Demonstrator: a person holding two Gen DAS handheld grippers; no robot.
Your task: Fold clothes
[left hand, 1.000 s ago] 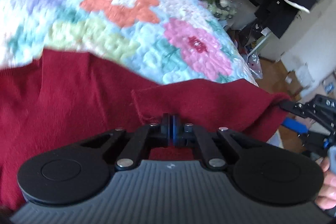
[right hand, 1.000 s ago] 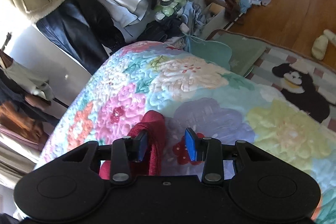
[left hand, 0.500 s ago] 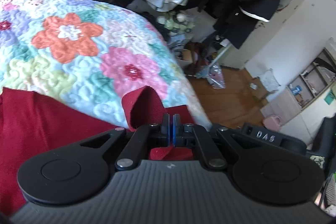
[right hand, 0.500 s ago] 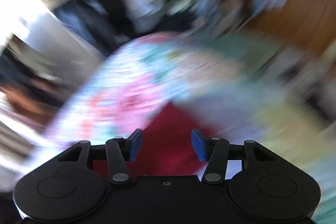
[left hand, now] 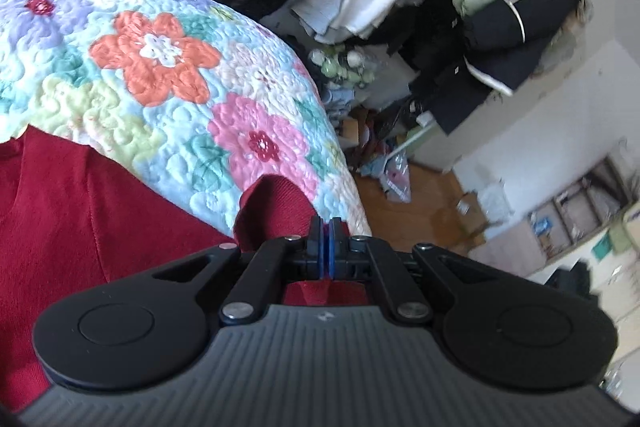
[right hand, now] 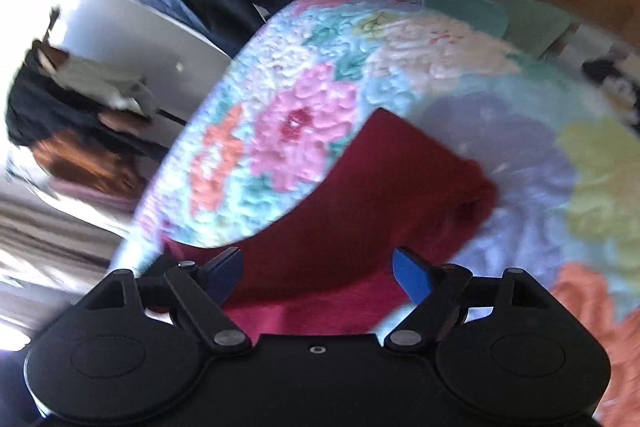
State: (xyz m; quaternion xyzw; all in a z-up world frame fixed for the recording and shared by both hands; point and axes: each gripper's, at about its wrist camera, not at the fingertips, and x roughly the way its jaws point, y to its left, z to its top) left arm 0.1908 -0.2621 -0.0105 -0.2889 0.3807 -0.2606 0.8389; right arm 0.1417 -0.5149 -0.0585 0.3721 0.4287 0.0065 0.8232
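the red knit garment [left hand: 80, 227] lies on the floral quilt [left hand: 160, 67] of the bed; it looks soft, light and limp, best gripped at an edge; your left tongs [left hand: 325, 243] pinch a raised fold; your right tongs [right hand: 318, 277] have just been opening, spread above it; its long axis is unclear.

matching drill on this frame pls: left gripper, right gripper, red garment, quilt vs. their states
Things:
1. left gripper
2. right gripper
3. red garment
4. quilt

States:
A. floral, spread over the bed under the cloth
B. jaws wide, just been opening, gripping nothing
C. jaws shut on a pinched fold of cloth
D. lying on the bed, one edge lifted

Pairs: 1-C, 2-B, 3-D, 4-A
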